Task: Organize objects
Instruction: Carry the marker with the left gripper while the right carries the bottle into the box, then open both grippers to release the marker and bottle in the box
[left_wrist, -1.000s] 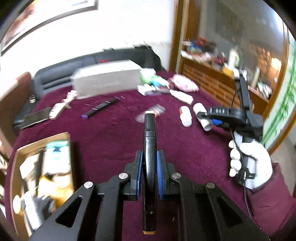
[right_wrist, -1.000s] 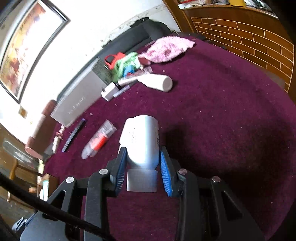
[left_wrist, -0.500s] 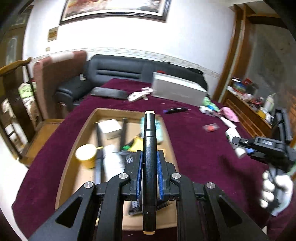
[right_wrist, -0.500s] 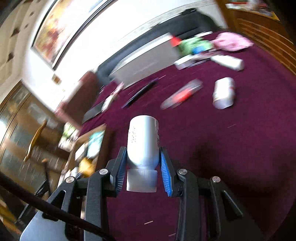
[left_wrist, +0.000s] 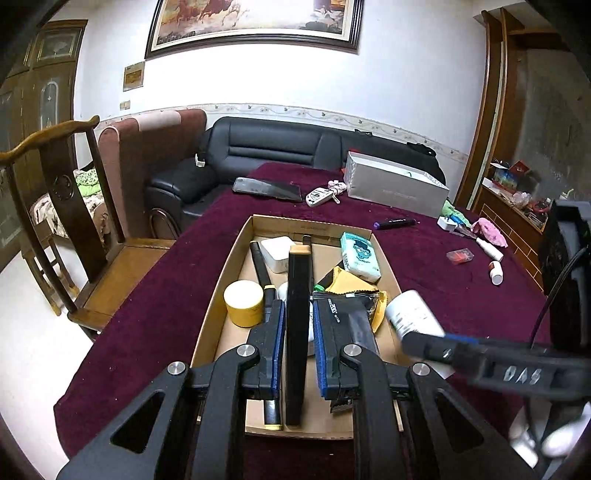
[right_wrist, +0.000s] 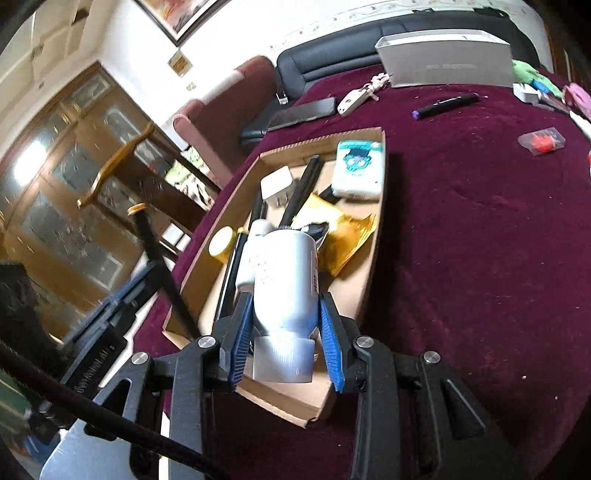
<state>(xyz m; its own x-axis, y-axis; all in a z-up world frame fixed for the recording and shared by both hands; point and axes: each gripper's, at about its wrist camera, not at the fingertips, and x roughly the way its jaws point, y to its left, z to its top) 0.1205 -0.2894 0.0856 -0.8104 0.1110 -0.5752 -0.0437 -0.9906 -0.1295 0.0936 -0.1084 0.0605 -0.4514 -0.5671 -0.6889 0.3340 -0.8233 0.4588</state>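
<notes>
Table w/ maroon cloth (left_wrist: 424, 258) filled most of both views. Grey rectangular box (left_wrist: 395, 184) sat at its far side, by the black sofa (left_wrist: 266, 147). Open cardboard box (left_wrist: 229, 266) lay on the cloth near the front edge, already holding a teal tissue pack (left_wrist: 359, 256), white block (left_wrist: 276, 253), yellow-lidded jar (left_wrist: 243, 302), yellow pouch (left_wrist: 347, 282) + black sticks.

L gripper (left_wrist: 300, 332) hovered over the box, jaws nearly fully closed, clamped on a black marker w/ tan cap (left_wrist: 298, 325); marker pointed fwd along the fingers, above the box contents.

R gripper (right_wrist: 286, 332) was over the box's near-right corner, jaws part-open but pads pressed on a white bottle (right_wrist: 284, 280), cap end toward the camera, bottom pointing into the box. Couldn't tell if bottle touched anything inside.

Loose on the cloth, well apart from the box: black pen w/ purple tip (left_wrist: 394, 222), clear packet w/ red item (left_wrist: 460, 255), small white bottle (left_wrist: 496, 275).
</notes>
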